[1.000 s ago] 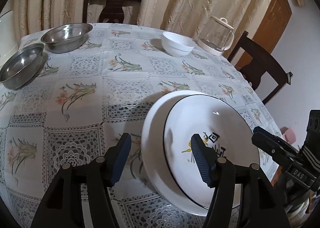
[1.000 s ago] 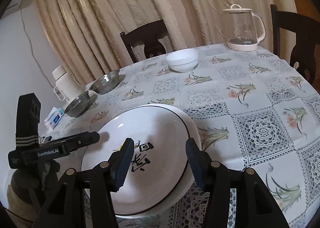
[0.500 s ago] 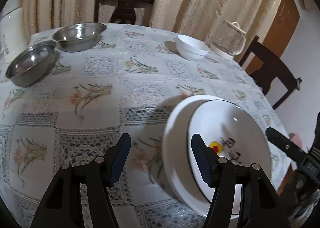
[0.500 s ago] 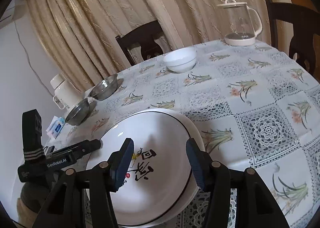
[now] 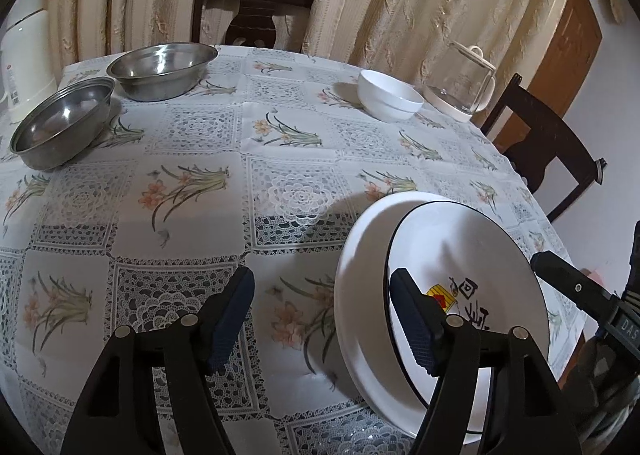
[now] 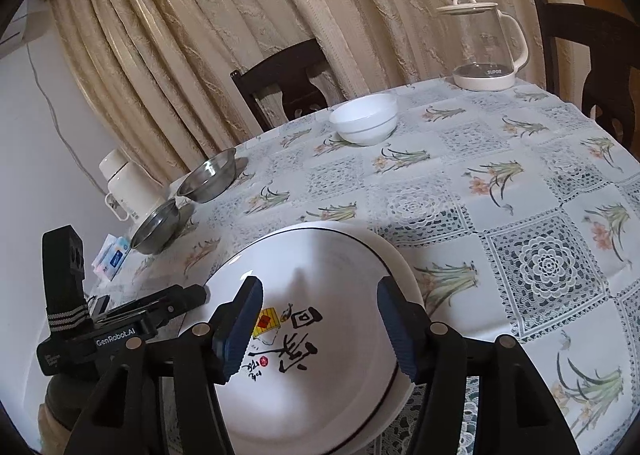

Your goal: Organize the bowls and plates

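Note:
Two stacked white plates (image 5: pixel 460 247) sit at the near table edge; the top one has a black rim and painted characters. My left gripper (image 5: pixel 324 319) is open just left of the stack, and its right finger (image 5: pixel 412 323) overlaps the stack's near rim. My right gripper (image 6: pixel 318 327) hangs open over the top plate (image 6: pixel 320 255) with nothing held. Two nested white bowls (image 5: pixel 390 99) stand far right. Two steel bowls (image 5: pixel 60 127) (image 5: pixel 162 69) are at the far left.
A glass kettle (image 5: pixel 460 83) stands behind the white bowls, and a cream thermos (image 5: pixel 24 55) stands at the far left edge. Dark chairs (image 5: pixel 252 11) (image 5: pixel 548 151) ring the table. A small packet (image 6: pixel 112 255) lies near the steel bowls. A floral tablecloth (image 5: pixel 200 183) covers the table.
The left gripper has drawn back and to the left, so the plates now sit further right in its view. The right gripper has lifted slightly. Both stayed open.

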The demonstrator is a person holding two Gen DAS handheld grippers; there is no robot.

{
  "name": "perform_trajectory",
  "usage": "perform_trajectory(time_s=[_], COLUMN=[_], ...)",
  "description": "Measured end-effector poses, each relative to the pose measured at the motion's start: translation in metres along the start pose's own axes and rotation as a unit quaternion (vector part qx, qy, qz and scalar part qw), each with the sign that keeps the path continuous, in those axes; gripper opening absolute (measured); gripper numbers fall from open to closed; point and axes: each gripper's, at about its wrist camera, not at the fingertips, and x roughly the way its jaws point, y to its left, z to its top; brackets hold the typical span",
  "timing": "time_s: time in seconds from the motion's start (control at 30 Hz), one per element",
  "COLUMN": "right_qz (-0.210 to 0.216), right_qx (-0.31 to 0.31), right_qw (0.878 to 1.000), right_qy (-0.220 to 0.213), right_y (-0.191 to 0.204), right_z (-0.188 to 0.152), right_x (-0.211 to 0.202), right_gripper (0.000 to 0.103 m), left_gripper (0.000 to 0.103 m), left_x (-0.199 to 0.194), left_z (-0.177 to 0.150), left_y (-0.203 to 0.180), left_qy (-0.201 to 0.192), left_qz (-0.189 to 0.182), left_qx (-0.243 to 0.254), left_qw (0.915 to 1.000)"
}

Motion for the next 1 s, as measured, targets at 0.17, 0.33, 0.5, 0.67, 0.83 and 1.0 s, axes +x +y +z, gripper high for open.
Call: perform_trajectory(time_s=[0.17,0.33,0.5,0.67,0.83,1.0], right_qz=[0.003,0.010,0.012,0.016,0.021,0.024], right_qx=[-0.002,0.002,-0.001,0.009,0.022,0.017], right_qw=[1.000,1.000,1.000,0.999,0.998,0.998], right_qy=[0.004,0.011,0.018,0.032,0.046,0.054], right_y=[0.004,0.008,0.015,0.018,0.020,0.030], right_z=[0.002,0.006,0.008,0.011,0.017,0.022], right_x=[0.003,0.008,0.015,0.025,0.034,0.039], right_gripper=[0.063,0.065,0.068,0.070,0.070,0.070], left_gripper=[0.071,0.071,0.071,0.071,0.071,0.071], left_x=[-0.003,-0.010,-0.011,-0.012,-0.011,-0.010], left_z=[0.003,0.007,0.010,0.011,0.015,0.018], left_y=[0.001,0.006,0.016,0.022,0.032,0.044], left_qy=[-0.007,-0.024,-0.029,-0.038,-0.041,-0.041], left_qz=[0.001,0.015,0.022,0.036,0.041,0.046], left_qx=[0.001,0.004,-0.004,-0.002,-0.008,-0.016], left_qw=[1.0000,0.9996,0.9993,0.9986,0.9983,0.9980])
